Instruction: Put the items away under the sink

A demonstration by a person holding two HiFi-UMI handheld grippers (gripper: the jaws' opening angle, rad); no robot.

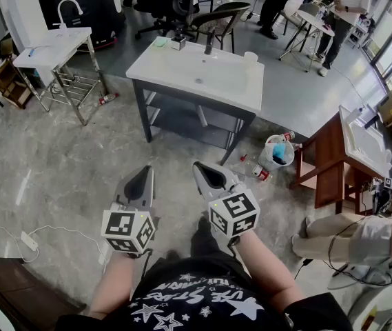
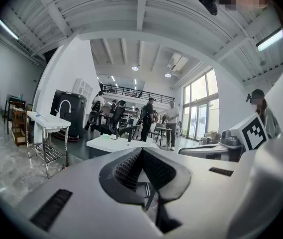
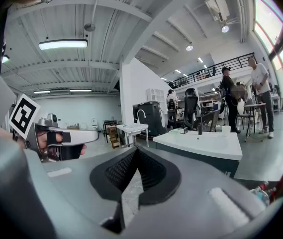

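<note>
grip: left gripper (image 1: 143, 176) and right gripper (image 1: 207, 172) both closed, empty | items: small red-and-white bottles (image 1: 260, 173) and white plastic bucket (image 1: 276, 152) on floor, 2 o'clock, beside white-topped dark-framed sink stand (image 1: 199, 74) | risk: bottles likely roll if nudged by unopened jaws

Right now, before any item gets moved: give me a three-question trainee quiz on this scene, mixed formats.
1. True or false: the right gripper is open.
2. In the head view, the white cup stands on the sink top at its: A) left end B) right end C) middle.
3. Fill in: the white bucket sits on the ____.
Key: 1 false, its jaws are shut on nothing; 2 B; 3 floor.
</note>
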